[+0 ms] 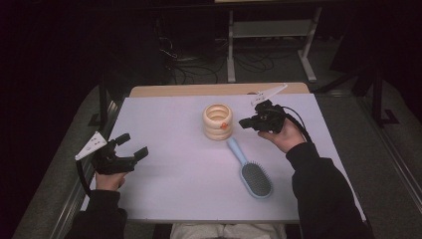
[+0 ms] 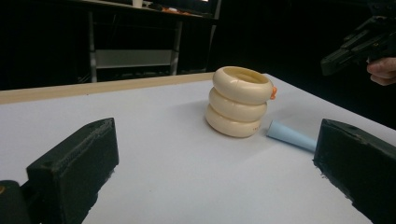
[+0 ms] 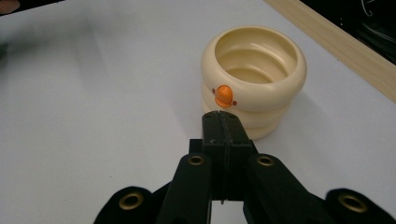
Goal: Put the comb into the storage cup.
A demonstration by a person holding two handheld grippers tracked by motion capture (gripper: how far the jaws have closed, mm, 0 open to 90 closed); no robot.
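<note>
On the white table point(image 1: 179, 189), the cream ringed cup point(image 1: 218, 121) stands upright just above the centre of the high view, built like three stacked rings. A small orange knob point(image 1: 225, 125) sits on its side wall, on the face turned toward the right claw. In the right gripper view the cup's mouth is open to the camera and its hollow looks empty, with only the ribbed inner wall showing.

A light blue hairbrush point(image 1: 250, 171) lies flat below and right of the cup in the high view, its handle tip pointing up toward the cup's base and stopping just short of it, its bristle head toward the lower right. In the left gripper view that handle tip point(image 2: 289, 135) shows just right of the cup point(image 2: 239, 101).

The right claw point(image 1: 245, 123) is held at centre right of the high view, its jaws pressed together with nothing between them, the tips near the orange knob point(image 3: 223, 95) but apart from it; nothing lies between the tips and the cup. The left claw point(image 1: 132, 146) rests at the lower left, jaws wide apart and empty, well away from the cup, with bare table between.

Beyond the far table edge, a metal frame and loose cables stand on the dark floor.
</note>
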